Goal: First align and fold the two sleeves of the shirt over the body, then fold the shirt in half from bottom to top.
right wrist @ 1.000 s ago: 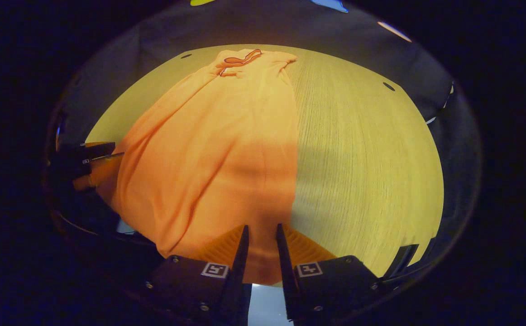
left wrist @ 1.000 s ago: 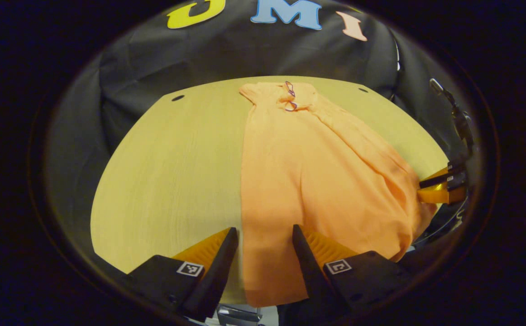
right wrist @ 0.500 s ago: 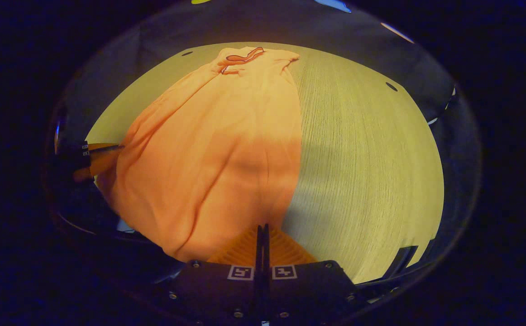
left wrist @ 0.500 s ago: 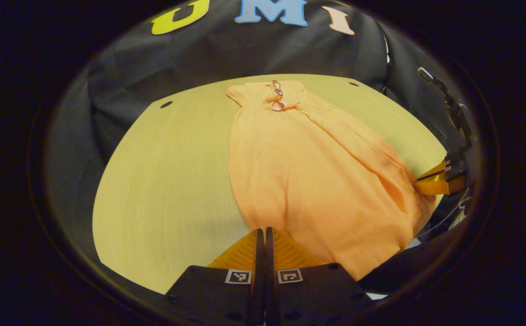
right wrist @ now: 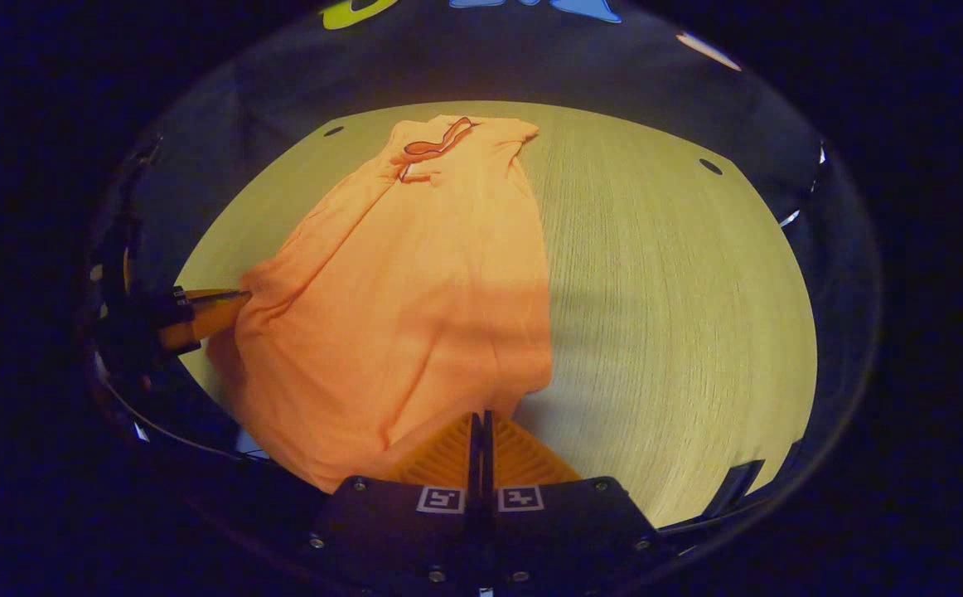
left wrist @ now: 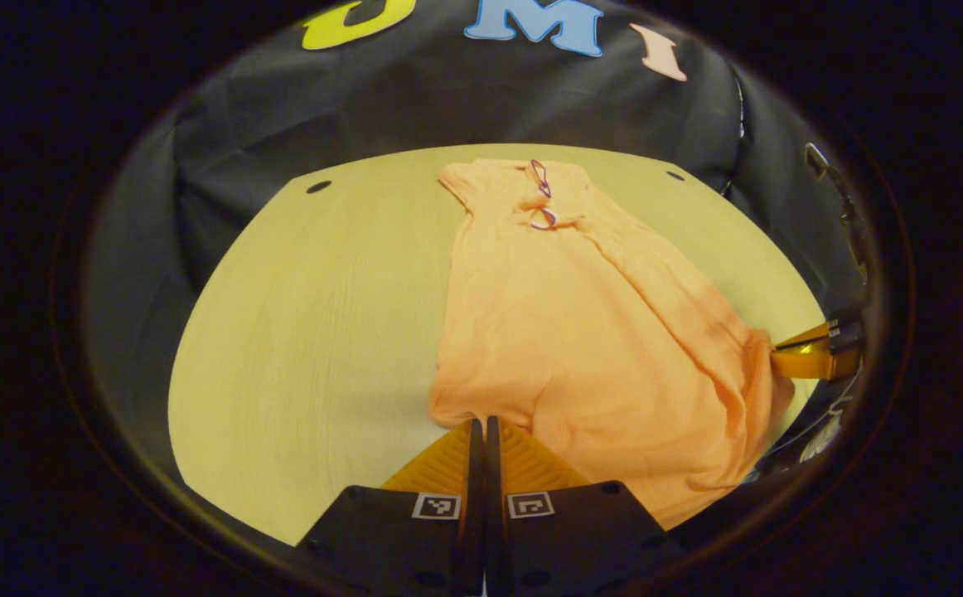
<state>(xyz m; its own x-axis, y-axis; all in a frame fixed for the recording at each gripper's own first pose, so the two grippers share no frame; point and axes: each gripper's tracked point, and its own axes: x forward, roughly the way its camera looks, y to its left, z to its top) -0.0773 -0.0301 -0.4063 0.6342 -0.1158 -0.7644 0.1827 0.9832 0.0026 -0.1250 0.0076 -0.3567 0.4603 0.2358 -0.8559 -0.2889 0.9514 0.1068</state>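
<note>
A pale wooden desk (left wrist: 299, 332) is seen against the booth's black cloth. The orange shirt (left wrist: 581, 323) lies lengthwise on it, collar toward 12 o'clock. The hem corners are pinched: the left gripper (left wrist: 478, 427) has its jaws pressed together on one, the right gripper (right wrist: 476, 419) likewise on the other. If the corners are lifted unevenly, the fold could be skewed, or thin fabric could slip free.
</note>
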